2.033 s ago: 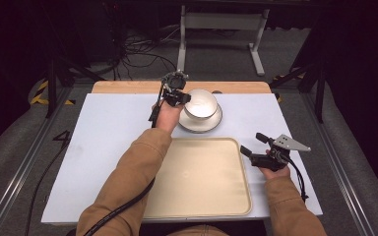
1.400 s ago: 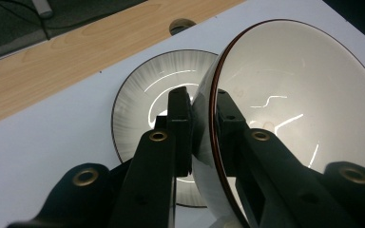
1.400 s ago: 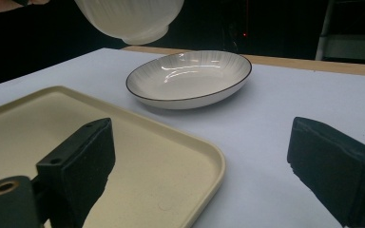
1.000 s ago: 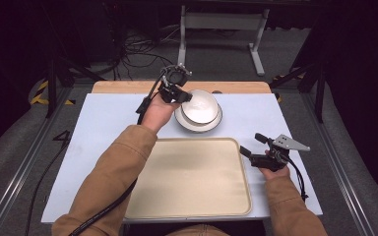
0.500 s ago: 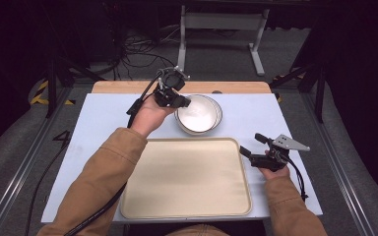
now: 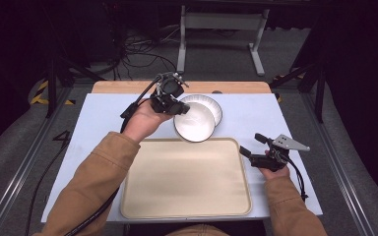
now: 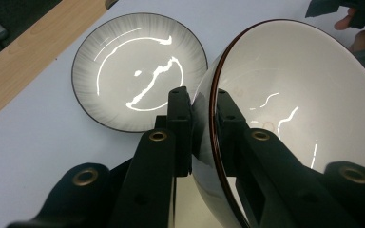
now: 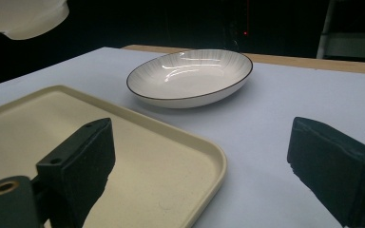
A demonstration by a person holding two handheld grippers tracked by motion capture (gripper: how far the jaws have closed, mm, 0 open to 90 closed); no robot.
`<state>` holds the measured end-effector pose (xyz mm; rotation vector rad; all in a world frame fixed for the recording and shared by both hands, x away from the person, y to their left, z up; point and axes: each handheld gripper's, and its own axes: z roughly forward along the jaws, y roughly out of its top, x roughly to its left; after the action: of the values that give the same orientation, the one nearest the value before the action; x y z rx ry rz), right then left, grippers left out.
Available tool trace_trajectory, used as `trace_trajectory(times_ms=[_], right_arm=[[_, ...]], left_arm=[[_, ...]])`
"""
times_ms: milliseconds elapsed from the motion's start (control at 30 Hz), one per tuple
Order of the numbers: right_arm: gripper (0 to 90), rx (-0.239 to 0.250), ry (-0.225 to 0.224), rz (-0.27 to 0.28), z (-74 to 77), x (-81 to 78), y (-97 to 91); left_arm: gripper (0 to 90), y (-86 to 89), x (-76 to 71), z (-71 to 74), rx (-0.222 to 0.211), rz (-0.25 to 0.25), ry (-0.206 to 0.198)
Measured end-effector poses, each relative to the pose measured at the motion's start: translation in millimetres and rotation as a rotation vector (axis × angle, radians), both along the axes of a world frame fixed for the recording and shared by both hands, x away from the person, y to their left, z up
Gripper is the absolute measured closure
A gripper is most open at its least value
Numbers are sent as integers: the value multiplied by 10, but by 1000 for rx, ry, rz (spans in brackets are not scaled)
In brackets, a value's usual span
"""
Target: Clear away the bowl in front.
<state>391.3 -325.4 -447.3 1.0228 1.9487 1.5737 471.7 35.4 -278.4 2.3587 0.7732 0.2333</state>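
My left gripper (image 6: pixel 178 109) is shut on the rim of a white bowl with a dark edge (image 6: pixel 194 124). The bowl hangs tilted in the air, over the far edge of the beige tray (image 6: pixel 187 196). In the left gripper view one jaw sits inside and one outside the bowl (image 7: pixel 304 90), and my left gripper (image 7: pixel 203 102) pinches its wall. Behind the bowl, a shallow striped plate (image 6: pixel 212 104) lies bare on the table. My right gripper (image 6: pixel 254 145) is open with nothing in it, just right of the tray's far right corner.
The right gripper view looks across the tray's corner (image 8: pixel 138 142) to the plate (image 8: pixel 190 78), with the bowl's underside (image 8: pixel 24 14) at the top left. A wooden strip (image 6: pixel 236 87) runs along the far edge of the white table (image 6: pixel 93 128).
The left gripper has lifted the bowl off the plate and brought it nearer, toward the tray, tilting it. The plate stays put. The right gripper has not moved.
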Motion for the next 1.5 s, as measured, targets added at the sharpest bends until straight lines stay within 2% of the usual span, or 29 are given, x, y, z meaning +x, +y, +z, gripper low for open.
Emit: trace_trajectory(times_ms=[200, 667, 967, 1200, 1500], right_arm=[[91, 1, 2, -1, 0, -1, -1], [91, -1, 2, -2, -1, -1, 1], [92, -1, 3, -2, -1, -1, 2], [91, -2, 3, -3, -1, -2, 3], [91, -1, 4, -3, -1, -1, 2]], left_arm=[[813, -9, -117, -22, 41, -49, -8], [812, 9, -263, -19, 60, -132, -11], [812, -1, -297, -104, 70, -182, 7], [812, -28, -322, -177, 95, -211, 29], [812, -75, -322, -304, 119, -228, 63]])
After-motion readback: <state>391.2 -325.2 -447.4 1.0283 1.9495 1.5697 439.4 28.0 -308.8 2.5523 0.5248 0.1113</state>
